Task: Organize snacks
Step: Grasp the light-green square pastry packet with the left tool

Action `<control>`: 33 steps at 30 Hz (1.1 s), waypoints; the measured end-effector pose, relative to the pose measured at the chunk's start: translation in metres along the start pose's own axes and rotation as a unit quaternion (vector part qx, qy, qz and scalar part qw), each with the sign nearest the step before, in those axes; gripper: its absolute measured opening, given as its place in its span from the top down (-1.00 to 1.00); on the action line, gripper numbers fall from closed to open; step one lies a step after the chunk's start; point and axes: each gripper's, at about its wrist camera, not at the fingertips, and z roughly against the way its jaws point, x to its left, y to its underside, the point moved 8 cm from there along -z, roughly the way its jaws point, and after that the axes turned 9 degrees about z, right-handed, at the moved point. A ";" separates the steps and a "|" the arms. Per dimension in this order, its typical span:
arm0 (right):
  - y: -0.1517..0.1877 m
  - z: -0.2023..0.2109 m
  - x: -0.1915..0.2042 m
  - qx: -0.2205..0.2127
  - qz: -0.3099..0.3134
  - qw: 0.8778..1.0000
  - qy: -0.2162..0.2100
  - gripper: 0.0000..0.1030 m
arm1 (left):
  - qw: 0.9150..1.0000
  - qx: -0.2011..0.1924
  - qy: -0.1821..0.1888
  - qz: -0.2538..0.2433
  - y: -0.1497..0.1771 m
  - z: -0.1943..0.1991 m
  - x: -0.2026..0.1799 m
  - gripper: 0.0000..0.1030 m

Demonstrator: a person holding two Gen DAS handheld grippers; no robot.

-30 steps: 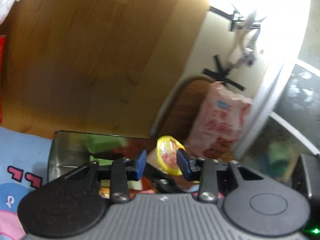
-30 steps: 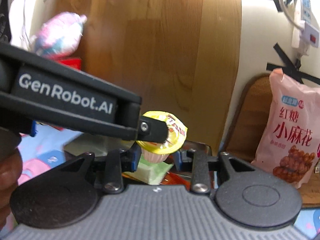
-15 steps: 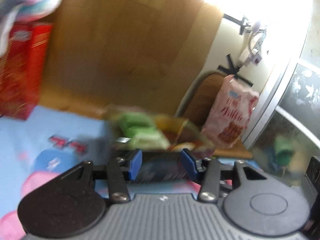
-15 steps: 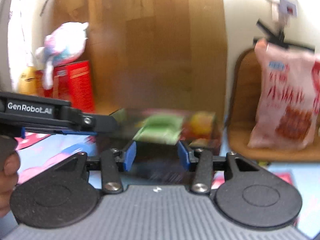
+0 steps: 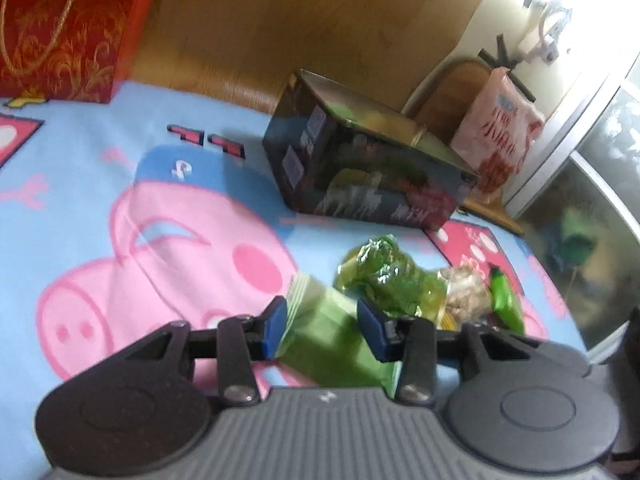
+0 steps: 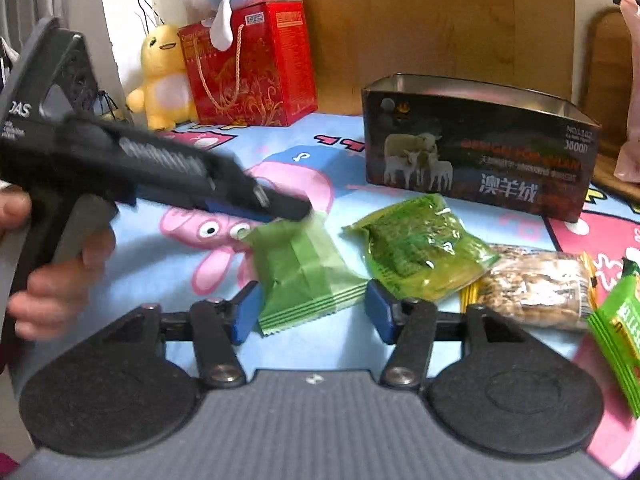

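Picking up: left gripper (image 5: 320, 328) spread around the pale green wafer packet (image 6: 304, 268), needing closure; right gripper (image 6: 310, 312) spread just before it

wood panel wall (image 5: 320, 12), cartoon tablecloth (image 5: 100, 200), window (image 5: 592, 216)

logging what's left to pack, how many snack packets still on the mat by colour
pale green packet: 1
clear green packet: 1
clear packet of brown snack with yellow ends: 1
bright green packet at the right edge: 1
total: 4
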 end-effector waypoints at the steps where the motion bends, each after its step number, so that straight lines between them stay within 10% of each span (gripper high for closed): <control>1: 0.002 0.001 0.001 0.001 0.005 1.000 0.004 -0.14 | 1.000 0.000 -0.001 -0.008 0.005 0.001 -0.005 0.26; 33: 0.105 0.121 -0.024 -0.040 -0.010 0.994 0.099 -0.19 | 0.987 0.092 0.093 -0.092 0.124 0.011 -0.129 0.17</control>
